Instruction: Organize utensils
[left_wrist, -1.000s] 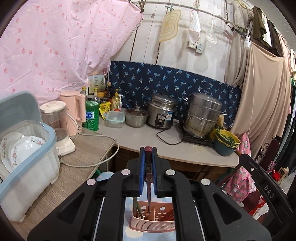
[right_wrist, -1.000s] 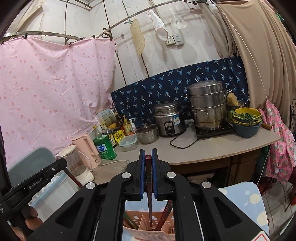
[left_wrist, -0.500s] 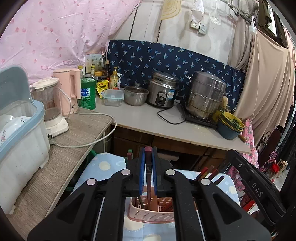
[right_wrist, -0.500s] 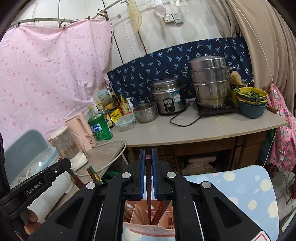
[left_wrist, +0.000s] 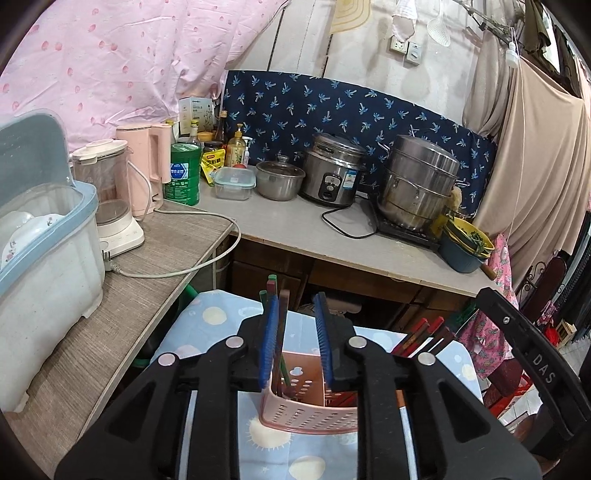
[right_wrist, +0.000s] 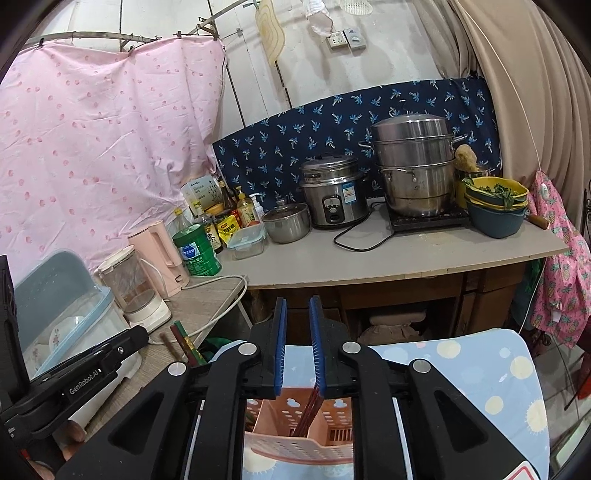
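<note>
Both cams sit on the hand-held grippers, looking fwd along the black fingers and tilted a bit down. Left wrist view: close over a pink perforated plastic utensil basket (left_wrist: 308, 408) on a pale blue dotted cloth (left_wrist: 207, 325), facing the grey L-shaped worktop (left_wrist: 295, 229). Right wrist view: same basket (right_wrist: 295, 439), same cloth (right_wrist: 480, 369), seen from further right. Shared: worktop (right_wrist: 369, 258), steel rice cooker (left_wrist: 332, 177) (right_wrist: 332, 195), stacked steel steamer pot (left_wrist: 417, 184) (right_wrist: 413, 166). Each view catches the other gripper at its edge.
</note>
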